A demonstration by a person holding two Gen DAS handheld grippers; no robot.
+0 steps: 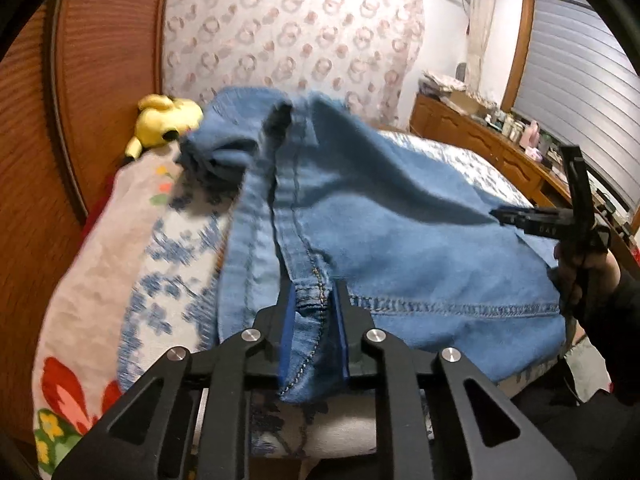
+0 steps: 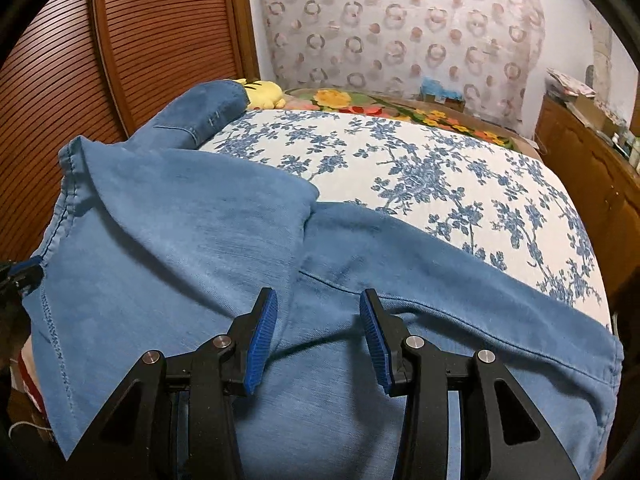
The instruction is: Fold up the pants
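Right wrist view shows me the bed (image 2: 460, 168) with the pants (image 2: 200, 232) spread across its near side, long axis running left to right, one leg trailing toward the yellow plush toy (image 2: 264, 94). My right gripper (image 2: 318, 336) hovers over the denim, fingers released and empty. My left gripper (image 1: 314, 320) is clenched on a stitched seam edge. Blur hides the far bunched end; I cannot tell waistband from hem.

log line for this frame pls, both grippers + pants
left gripper: shut on pants hem seam | right gripper: open, above denim | pants: partly folded on bed
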